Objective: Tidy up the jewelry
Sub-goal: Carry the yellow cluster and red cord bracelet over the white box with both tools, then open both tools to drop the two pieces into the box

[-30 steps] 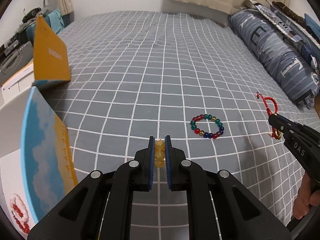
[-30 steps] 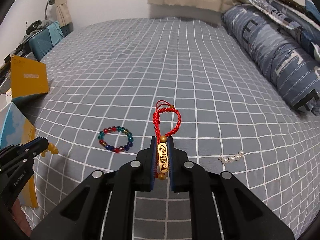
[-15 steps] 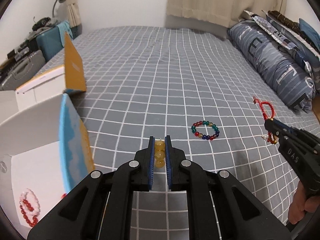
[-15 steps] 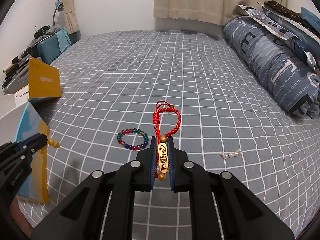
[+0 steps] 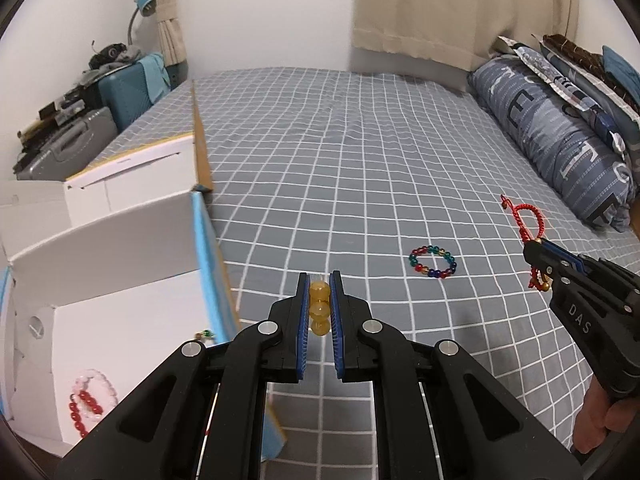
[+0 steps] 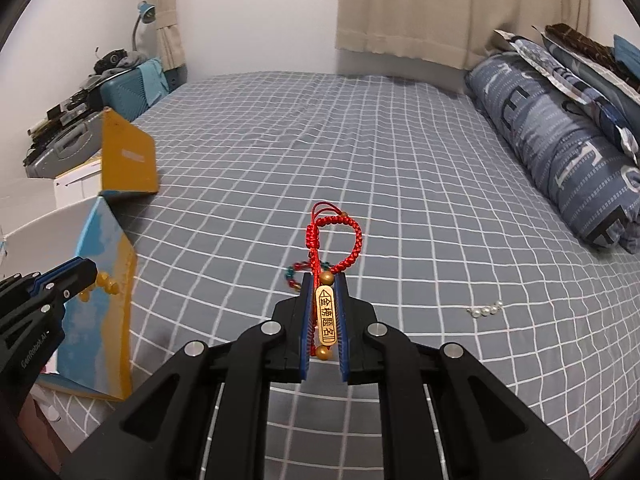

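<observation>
The left gripper [image 5: 320, 300] was clamped on a yellow bead bracelet [image 5: 319, 307] beside the open white box [image 5: 120, 264]. The right gripper [image 6: 324, 312] was closed on a red braided cord bracelet [image 6: 334, 240] with a gold plate, above the checked bedsheet [image 6: 400, 184]. A multicolored bead bracelet [image 5: 433, 261] lay on the sheet between them, and a pearl strand [image 6: 485, 310] lay apart.

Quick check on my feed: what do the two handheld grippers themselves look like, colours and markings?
Both are matte black plastic with silver screws and blue-padded fingers. The right gripper carries white "DAS" lettering, the left gripper "GenRobot.AI". A bare hand holds the right one; no cables visible.
</observation>
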`<state>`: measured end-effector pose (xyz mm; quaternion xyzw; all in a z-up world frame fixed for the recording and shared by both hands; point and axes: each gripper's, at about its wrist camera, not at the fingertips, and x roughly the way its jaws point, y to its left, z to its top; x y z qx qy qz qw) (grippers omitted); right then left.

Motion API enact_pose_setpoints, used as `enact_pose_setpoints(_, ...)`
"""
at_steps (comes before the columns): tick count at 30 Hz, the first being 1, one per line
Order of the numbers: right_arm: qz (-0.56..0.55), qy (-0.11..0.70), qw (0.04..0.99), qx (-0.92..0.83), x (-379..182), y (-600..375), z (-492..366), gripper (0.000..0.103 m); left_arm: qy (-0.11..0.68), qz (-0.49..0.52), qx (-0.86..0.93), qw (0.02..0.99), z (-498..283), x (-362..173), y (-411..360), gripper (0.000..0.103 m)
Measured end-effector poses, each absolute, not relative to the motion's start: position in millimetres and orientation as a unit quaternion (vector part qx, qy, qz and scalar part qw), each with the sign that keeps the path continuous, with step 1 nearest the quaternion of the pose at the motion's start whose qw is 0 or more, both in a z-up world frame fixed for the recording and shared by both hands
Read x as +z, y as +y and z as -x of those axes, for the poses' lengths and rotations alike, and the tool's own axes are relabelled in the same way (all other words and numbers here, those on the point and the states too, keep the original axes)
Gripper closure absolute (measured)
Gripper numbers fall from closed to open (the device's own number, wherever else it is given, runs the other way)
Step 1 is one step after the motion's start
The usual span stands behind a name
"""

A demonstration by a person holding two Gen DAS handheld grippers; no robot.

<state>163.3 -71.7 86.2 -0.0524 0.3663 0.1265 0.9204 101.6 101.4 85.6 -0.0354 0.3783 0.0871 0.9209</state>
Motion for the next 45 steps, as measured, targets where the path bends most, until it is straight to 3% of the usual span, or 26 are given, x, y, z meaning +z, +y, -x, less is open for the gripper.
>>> enact_pose_setpoints(23, 0.080, 0.339, 0.910, 0.223, 111.5, 60.2, -109.8, 0.094, 0.351, 0.056, 0.171, 0.919, -32.0, 117.7, 197.7, 0.094)
enact_pose_setpoints(34, 0.099, 0.332, 0.895, 0.282, 116.3, 134.8, -79.1, 0.094, 0.365, 0.071, 0.219, 0.902, 2.3, 97.0, 255.1, 0.094)
enact_pose_setpoints(45, 0.133, 0.354, 0.874, 0.306, 74.5, 186.2, -66.1, 0.094, 0.384, 0.088, 0.251, 0.884, 21.8, 73.9, 295.5, 0.094)
